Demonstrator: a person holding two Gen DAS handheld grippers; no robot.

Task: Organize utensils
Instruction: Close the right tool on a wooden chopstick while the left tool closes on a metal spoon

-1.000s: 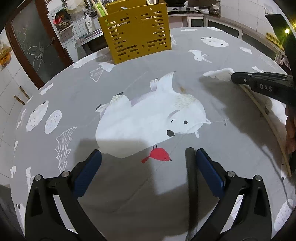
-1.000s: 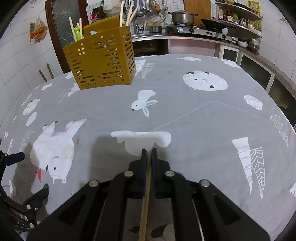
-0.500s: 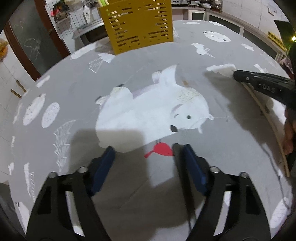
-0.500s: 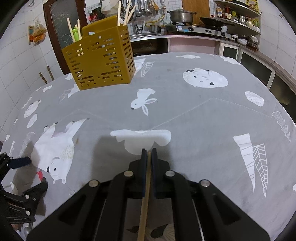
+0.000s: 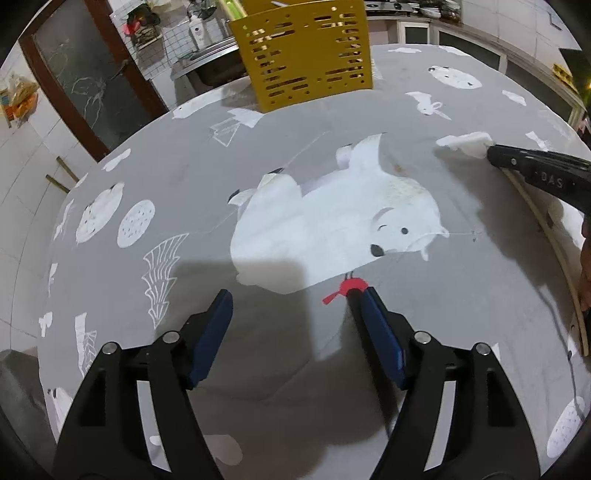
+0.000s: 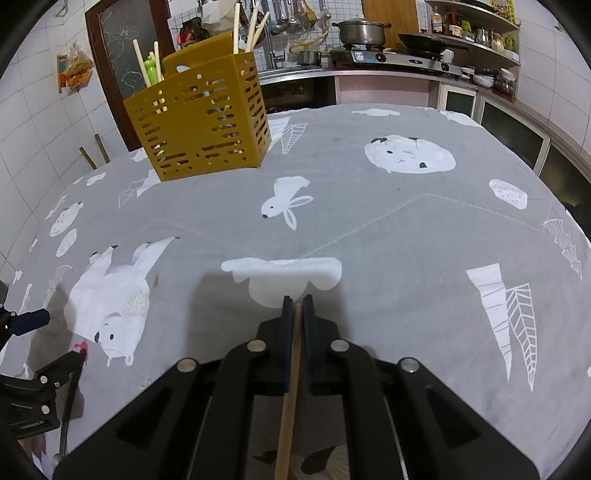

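Note:
A yellow slotted utensil holder [image 6: 201, 118] stands at the far side of the table with several chopsticks in it; it also shows in the left wrist view [image 5: 306, 51]. My right gripper [image 6: 296, 304] is shut on a wooden chopstick [image 6: 290, 398], low over the cloth; it shows from the side in the left wrist view [image 5: 495, 157], with the chopstick [image 5: 546, 236] trailing back. My left gripper [image 5: 290, 299] is open, with a thin dark utensil handle [image 5: 356, 306] against its right finger. In the right wrist view that handle [image 6: 70, 398] hangs below the left gripper [image 6: 55, 339].
The round table wears a grey cloth [image 6: 369, 206] printed with a white bear [image 5: 343, 221] and rabbits. A stove with a pot [image 6: 362, 29] and shelves stand behind. A dark door [image 5: 88, 85] is at the far left.
My left gripper has risen and tilted, so the holder looks nearer. Its jaws closed partway, then widened again. The right gripper still holds the chopstick in place.

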